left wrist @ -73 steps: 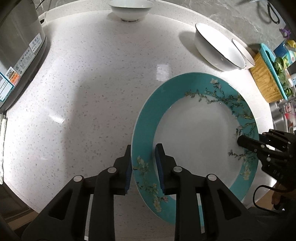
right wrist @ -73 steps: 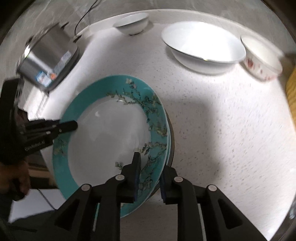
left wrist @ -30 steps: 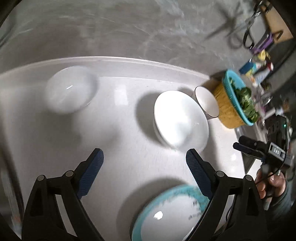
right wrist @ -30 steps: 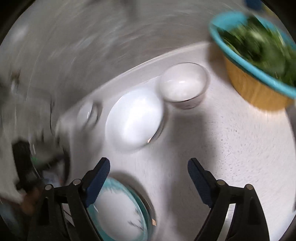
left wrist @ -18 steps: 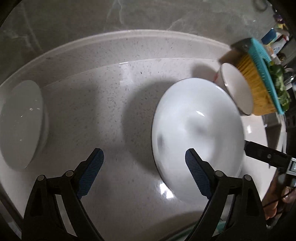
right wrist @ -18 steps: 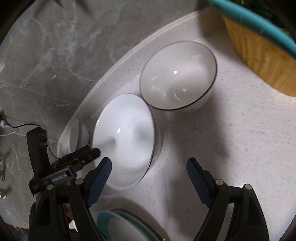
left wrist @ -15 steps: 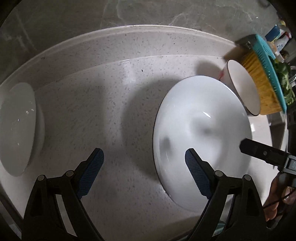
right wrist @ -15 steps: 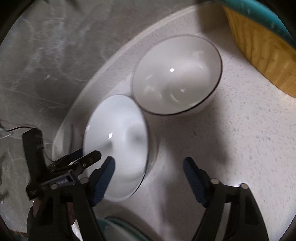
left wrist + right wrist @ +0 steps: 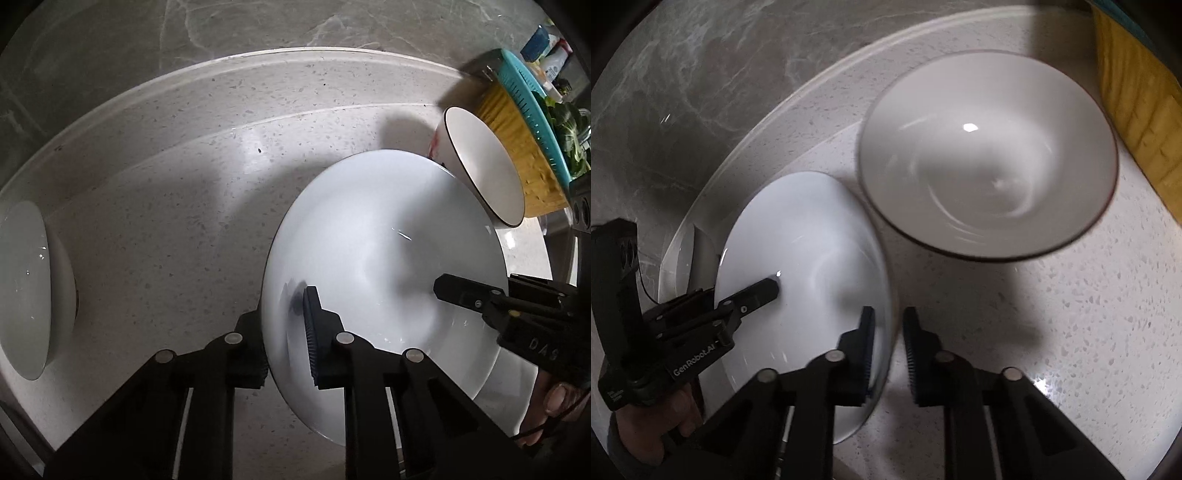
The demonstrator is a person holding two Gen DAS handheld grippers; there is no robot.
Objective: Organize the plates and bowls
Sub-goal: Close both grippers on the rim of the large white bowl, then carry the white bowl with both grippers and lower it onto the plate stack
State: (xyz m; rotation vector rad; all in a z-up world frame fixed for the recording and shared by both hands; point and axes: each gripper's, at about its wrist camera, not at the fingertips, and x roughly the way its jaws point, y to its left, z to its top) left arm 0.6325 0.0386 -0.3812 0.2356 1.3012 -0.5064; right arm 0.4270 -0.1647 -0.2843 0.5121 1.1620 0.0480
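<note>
On the speckled white countertop [image 9: 177, 206], below grey marble wall [image 9: 221, 26], both grippers' fingers clamped on white bowl [image 9: 369, 240].

Dim light, small glare spots on countertop [image 9: 1039, 380], soft shadows, fisheye-curved edges (dark corners), slight blur

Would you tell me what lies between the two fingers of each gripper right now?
The rim of the large white bowl: the left gripper straddles its near-left edge in the left wrist view, and the right gripper its opposite edge in the right wrist view.
</note>
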